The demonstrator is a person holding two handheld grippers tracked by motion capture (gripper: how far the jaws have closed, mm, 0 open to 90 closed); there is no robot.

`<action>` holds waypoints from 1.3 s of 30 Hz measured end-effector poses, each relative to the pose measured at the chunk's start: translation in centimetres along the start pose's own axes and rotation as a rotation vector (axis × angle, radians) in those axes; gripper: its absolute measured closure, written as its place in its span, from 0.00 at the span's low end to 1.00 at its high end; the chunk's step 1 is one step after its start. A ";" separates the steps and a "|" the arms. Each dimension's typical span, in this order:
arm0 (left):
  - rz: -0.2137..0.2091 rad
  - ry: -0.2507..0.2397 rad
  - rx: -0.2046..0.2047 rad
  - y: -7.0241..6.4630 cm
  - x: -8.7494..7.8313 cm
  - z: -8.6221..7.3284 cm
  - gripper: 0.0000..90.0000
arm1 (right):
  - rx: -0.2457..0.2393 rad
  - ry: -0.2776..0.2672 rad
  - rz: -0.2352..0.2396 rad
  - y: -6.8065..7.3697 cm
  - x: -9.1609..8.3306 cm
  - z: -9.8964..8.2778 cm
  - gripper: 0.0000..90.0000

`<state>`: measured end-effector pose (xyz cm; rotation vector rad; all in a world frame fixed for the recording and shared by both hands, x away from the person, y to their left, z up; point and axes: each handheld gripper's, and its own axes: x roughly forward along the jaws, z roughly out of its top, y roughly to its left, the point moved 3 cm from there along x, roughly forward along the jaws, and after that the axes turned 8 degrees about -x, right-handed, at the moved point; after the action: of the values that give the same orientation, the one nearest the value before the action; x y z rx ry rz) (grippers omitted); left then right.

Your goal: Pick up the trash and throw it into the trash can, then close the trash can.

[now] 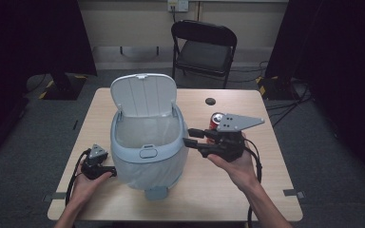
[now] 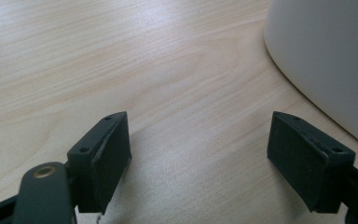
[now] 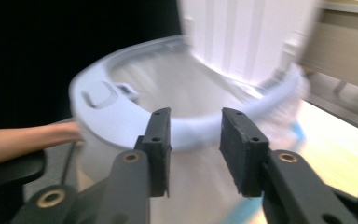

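The right gripper points sideways at the bin, its jaws partly apart with nothing between them, the tips just beside the bin's rim. The right gripper view is blurred, so whether a tip touches the rim is hard to say. The left gripper sits low on the table close against the bin's lower wall, its jaws spread wide and empty over bare wood. The bin stands mid-table with its lid tipped up and open. A red can stands behind the right gripper.
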<state>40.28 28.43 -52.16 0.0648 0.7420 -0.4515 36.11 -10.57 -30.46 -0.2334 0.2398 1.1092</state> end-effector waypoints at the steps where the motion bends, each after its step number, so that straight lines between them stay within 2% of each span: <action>1: 0.000 0.000 0.000 0.0 0.0 0.0 0.23 | 0.011 0.006 -0.014 -0.3 -0.2 -0.4 0.68; 5: 0.000 0.001 0.000 0.0 0.0 0.0 0.23 | 0.057 0.037 -0.089 -1.8 -0.9 -2.1 0.56; 7: 0.001 0.001 0.000 0.0 0.0 0.0 0.23 | 0.084 0.056 -0.151 -3.0 -1.2 -3.6 0.50; 8: 0.001 0.001 0.000 0.0 0.0 0.0 0.23 | 0.103 0.068 -0.170 -3.6 -1.2 -4.3 0.47; 9: 0.001 0.001 0.000 0.0 0.0 0.0 0.23 | 0.103 0.068 -0.170 -3.6 -1.2 -4.3 0.47; 10: 0.000 0.000 0.000 0.0 0.0 0.0 0.23 | 0.139 0.105 -0.221 -4.7 -1.3 -5.9 0.39; 12: 0.000 0.001 0.000 0.0 0.0 0.0 0.23 | 0.170 0.145 -0.246 -5.6 -1.3 -7.4 0.34; 13: 0.000 0.000 -0.002 0.0 0.0 0.0 0.23 | 0.189 0.172 -0.260 -6.0 -1.3 -8.1 0.33; 14: 0.000 0.000 -0.002 0.0 0.0 0.0 0.23 | 0.189 0.172 -0.260 -6.0 -1.3 -8.1 0.33; 15: -0.002 -0.001 -0.004 0.0 0.0 0.0 0.23 | 0.214 0.204 -0.285 -6.7 -1.2 -9.5 0.31; 16: -0.002 -0.001 -0.004 0.0 0.0 0.0 0.23 | 0.214 0.204 -0.285 -6.7 -1.2 -9.5 0.31; 17: -0.002 -0.001 -0.004 0.0 0.0 0.0 0.23 | 0.241 0.232 -0.315 -7.4 -1.1 -10.8 0.29; 19: -0.002 -0.001 -0.004 0.0 0.0 0.0 0.23 | 0.243 0.248 -0.333 -7.8 -1.0 -11.5 0.28; 20: -0.002 -0.001 -0.004 0.0 0.0 0.0 0.23 | 0.263 0.271 -0.357 -8.6 -0.8 -12.8 0.26; 21: -0.002 -0.001 -0.004 0.0 0.0 0.0 0.23 | 0.263 0.271 -0.357 -8.6 -0.8 -12.8 0.26; 23: -0.003 -0.001 -0.003 0.0 0.0 0.0 0.23 | 0.285 0.299 -0.383 -9.6 -0.5 -14.5 0.24; 24: -0.003 -0.001 -0.003 0.0 0.0 0.0 0.23 | 0.285 0.299 -0.383 -9.6 -0.5 -14.5 0.24; 25: -0.003 -0.001 -0.003 0.0 0.0 0.0 0.23 | 0.278 0.323 -0.409 -10.3 -0.3 -15.4 0.21; 27: -0.003 -0.001 -0.003 0.0 0.0 0.0 0.23 | 0.287 0.344 -0.416 -11.0 0.0 -16.1 0.20; 33: -0.003 -0.001 -0.003 0.0 0.0 0.0 0.23 | 0.276 0.355 -0.450 -12.3 1.3 -17.4 0.19; 39: -0.003 0.000 -0.002 0.0 0.0 0.0 0.23 | 0.270 0.346 -0.438 -13.0 2.7 -18.4 0.19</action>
<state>40.28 28.46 -52.15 0.0614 0.7423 -0.4531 47.62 -19.39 -47.89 -0.2219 0.6118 0.5881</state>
